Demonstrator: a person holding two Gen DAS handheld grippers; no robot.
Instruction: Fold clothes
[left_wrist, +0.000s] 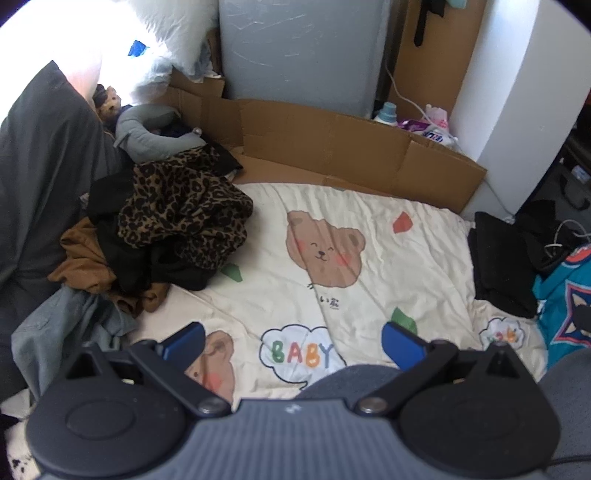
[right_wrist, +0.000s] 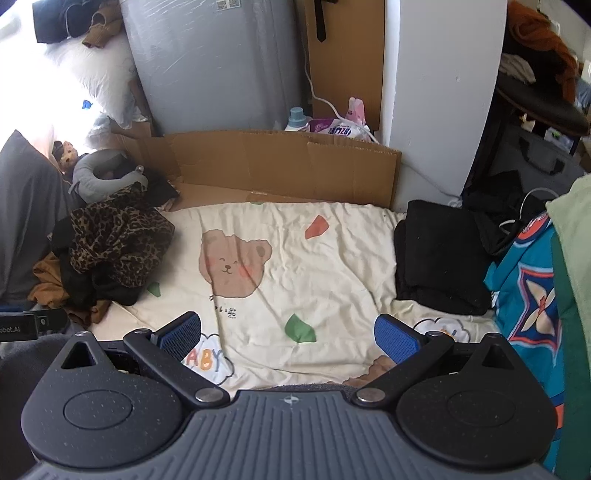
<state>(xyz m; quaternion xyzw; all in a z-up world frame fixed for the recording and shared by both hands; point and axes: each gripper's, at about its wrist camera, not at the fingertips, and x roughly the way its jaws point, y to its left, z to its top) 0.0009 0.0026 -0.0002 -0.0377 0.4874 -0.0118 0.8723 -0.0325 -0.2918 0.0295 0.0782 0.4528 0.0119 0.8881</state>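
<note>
- Both tongs hang low over the near edge of a bed, each set spread wide with blue pads far apart.
- Left tongs (left_wrist: 293, 341): wide apart, holding nothing, touching nothing; the cream bear-print quilt (left_wrist: 369, 229) shows between the pads, with the "BABY" cloud print right in the gap.
- Right tongs (right_wrist: 288, 332): likewise wide apart and empty, over the same quilt (right_wrist: 332, 258), a green patch showing between the pads.
- Clothes: an unfolded pile (left_wrist: 177, 221) topped by a leopard-print piece sits at the quilt's left side, with brown, black and denim garments under and beside it; the right view shows the same pile (right_wrist: 118, 240).
- A folded black garment (left_wrist: 502, 266) lies at the quilt's right edge, beside a teal patterned cloth (left_wrist: 565, 295).
- Cardboard (left_wrist: 351, 147) stands along the bed's far side.
- Only the left view shows the denim (left_wrist: 62, 332) at near left.
- Only the right view shows the dark bag (right_wrist: 543, 158) past the white wall, a green sleeve (right_wrist: 576, 258) at the right edge, and part of the other tool (right_wrist: 22, 325) at the left edge.
</note>
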